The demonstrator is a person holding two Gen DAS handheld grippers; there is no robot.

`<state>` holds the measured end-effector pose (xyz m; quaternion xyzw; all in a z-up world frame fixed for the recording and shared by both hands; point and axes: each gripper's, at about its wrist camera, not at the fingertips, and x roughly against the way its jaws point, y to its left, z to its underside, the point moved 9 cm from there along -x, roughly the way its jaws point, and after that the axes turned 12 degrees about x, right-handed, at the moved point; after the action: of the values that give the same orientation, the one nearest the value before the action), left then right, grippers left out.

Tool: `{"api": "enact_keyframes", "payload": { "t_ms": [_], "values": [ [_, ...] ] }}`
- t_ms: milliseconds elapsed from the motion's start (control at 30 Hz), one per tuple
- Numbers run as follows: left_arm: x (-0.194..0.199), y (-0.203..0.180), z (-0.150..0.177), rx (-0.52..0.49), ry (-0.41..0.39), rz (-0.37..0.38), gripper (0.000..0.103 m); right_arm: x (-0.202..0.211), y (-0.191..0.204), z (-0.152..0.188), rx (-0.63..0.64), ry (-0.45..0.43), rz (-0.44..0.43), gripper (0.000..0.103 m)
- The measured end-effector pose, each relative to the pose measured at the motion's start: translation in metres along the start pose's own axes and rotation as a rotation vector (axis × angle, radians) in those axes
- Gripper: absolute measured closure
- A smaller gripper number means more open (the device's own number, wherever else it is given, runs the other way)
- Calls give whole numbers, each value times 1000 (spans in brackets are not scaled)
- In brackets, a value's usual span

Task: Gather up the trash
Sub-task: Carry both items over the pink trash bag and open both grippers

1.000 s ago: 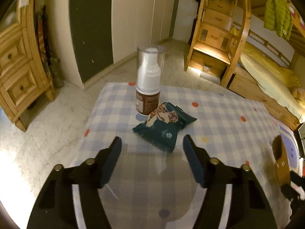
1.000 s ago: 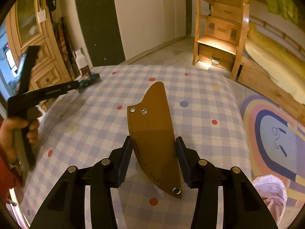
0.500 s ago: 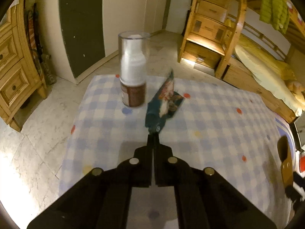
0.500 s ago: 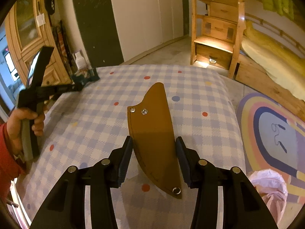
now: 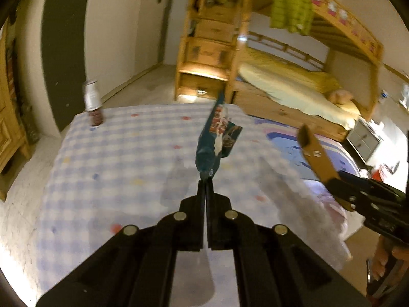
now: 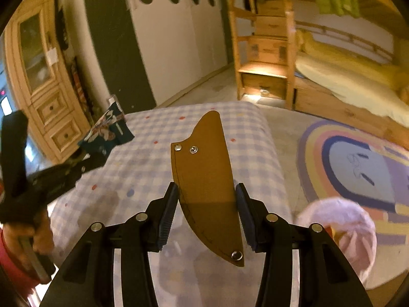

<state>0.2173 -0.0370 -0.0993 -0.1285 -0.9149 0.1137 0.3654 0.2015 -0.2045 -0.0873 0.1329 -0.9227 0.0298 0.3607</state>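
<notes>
Between the pads: left gripper (image 5: 205, 179) is clamped on the wrapper (image 5: 217, 138) by its bottom corner; the wrapper sticks up clear of the table (image 5: 115, 153).
Feel: light, crinkly, likely slippery; a deeper bite on the seam looks safer.
Right gripper (image 6: 205, 197): clasps the brown sheath (image 6: 204, 176).
Beyond right gripper: pink bag (image 6: 340, 227), low right.
Far left: bottle (image 5: 93, 105).

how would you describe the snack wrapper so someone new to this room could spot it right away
Find the table under the blue-and-white checked cloth. Above it, the shut left gripper pinches a crumpled dark teal snack wrapper by its bottom corner. Unlike the white-capped brown pump bottle standing at the far corner, it is flat, soft and off the cloth.
</notes>
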Motion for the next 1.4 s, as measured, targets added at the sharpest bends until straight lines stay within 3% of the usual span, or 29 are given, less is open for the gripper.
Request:
{"api": "enact_keyframes", "payload": {
  "t_ms": [233,633,1033,1100,1167,1233,1400],
  "values": [
    [-6,-100,31,-143,35,102,103,41,-45,33,-79,-4,97,56],
    [-44,-230,71,-391,124,234,103,100,-149,97,-280,-10,284,56],
    [-89,-292,97,-449,197,267,103,116,-219,130,-387,-16,348,56],
    [-93,-296,97,-446,206,274,98,115,-224,130,-391,-19,349,56],
    [-95,-293,94,-439,200,262,74,112,-225,130,-392,-18,347,56],
    [-95,-290,89,-418,191,260,59,106,-229,130,-391,-15,344,56],
    [-90,-268,73,-356,170,228,53,83,-232,131,-383,10,323,53]
  ]
}}
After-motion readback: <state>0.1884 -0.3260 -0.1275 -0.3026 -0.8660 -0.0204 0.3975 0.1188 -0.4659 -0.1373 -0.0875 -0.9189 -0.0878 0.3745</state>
